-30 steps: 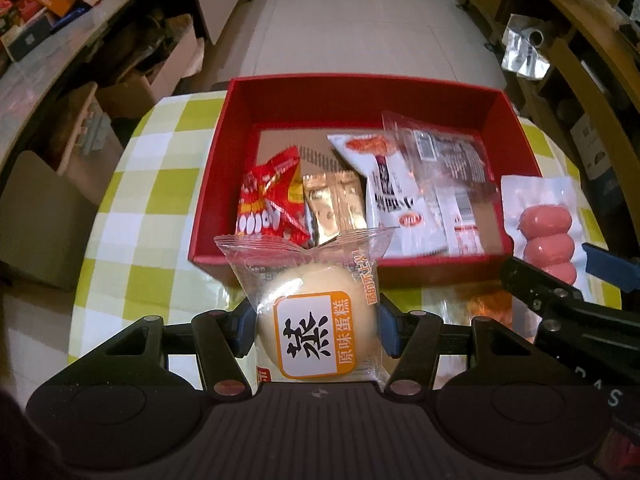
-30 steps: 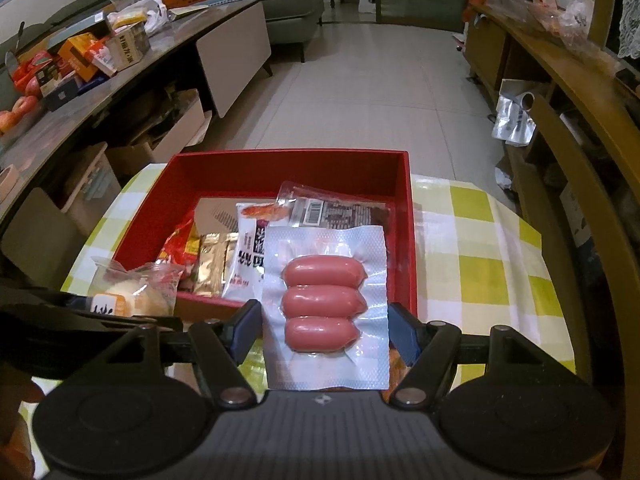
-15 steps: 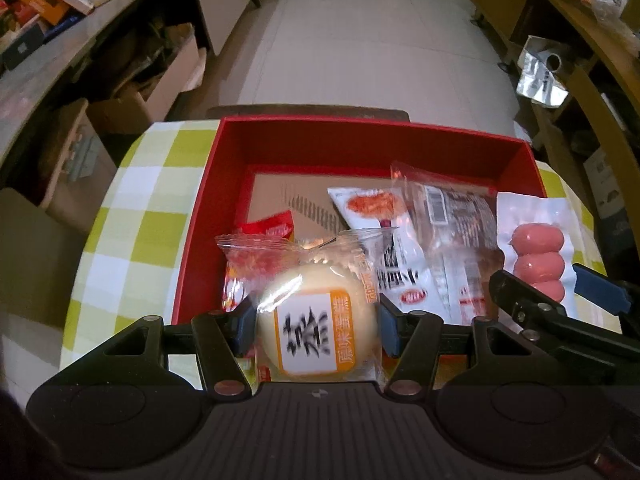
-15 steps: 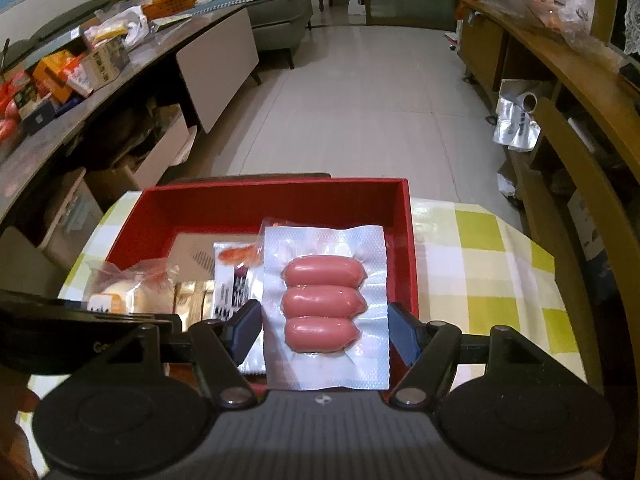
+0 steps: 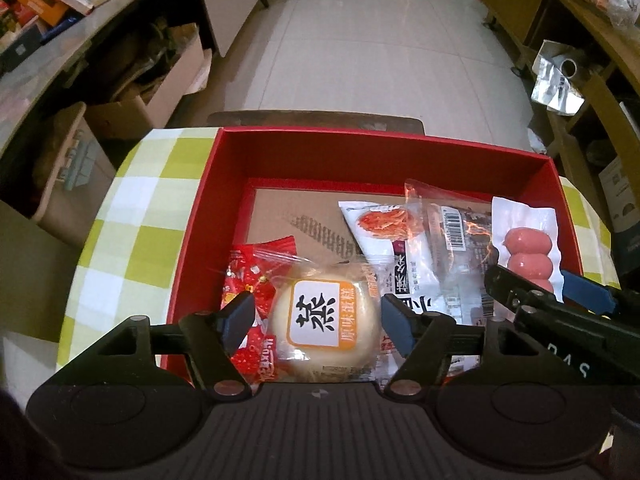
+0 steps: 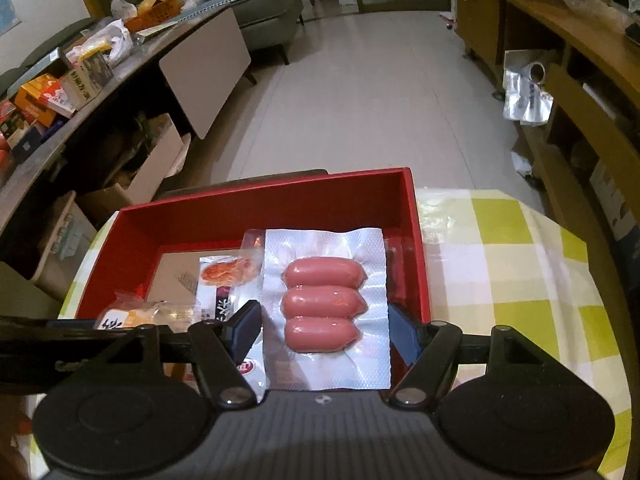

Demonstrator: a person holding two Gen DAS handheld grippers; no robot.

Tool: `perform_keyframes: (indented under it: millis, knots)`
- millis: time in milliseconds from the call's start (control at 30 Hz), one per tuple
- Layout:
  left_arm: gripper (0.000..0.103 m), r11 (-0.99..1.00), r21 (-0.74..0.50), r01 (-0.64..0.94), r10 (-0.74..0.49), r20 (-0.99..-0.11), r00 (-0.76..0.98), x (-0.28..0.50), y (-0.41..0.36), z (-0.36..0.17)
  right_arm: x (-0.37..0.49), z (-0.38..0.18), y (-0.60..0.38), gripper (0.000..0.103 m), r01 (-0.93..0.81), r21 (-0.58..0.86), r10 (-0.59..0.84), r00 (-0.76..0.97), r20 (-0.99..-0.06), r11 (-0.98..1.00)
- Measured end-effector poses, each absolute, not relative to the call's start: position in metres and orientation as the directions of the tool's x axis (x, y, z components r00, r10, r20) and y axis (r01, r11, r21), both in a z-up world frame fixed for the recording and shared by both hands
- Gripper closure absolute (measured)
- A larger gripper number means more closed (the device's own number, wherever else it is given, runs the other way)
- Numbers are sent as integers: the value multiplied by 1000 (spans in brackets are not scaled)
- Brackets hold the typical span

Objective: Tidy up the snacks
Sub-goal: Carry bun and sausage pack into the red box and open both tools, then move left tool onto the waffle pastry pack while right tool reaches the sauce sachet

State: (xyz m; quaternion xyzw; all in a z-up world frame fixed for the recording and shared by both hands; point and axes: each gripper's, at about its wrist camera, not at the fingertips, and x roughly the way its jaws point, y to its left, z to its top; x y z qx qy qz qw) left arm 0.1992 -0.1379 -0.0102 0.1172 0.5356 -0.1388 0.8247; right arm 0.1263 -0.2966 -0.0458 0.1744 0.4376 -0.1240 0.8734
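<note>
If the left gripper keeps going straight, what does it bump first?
Probably the round cake pack between the opening jaws of the left gripper, lying over other snacks in the red box; depth is unclear.

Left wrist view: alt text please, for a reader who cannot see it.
The left gripper, jaws opening, straddles a wrapped steamed cake lying inside a red box on a green-checked tablecloth. Other snack packets fill the box, and at right the right gripper holds a sausage pack over it.
</note>
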Motion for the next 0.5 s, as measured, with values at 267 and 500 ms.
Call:
perform_keyframes:
  millis: [267,500]
  knots:
    - [22,937,21,349,-125,-913,389,195,-130,-1,118,-25,-294,21,372,168,-105,611,-784,913]
    - [18,911,-4,412,-180,-903,390,167,-134,14,89,-5,-299,21,392,137,-144,607,-781,910]
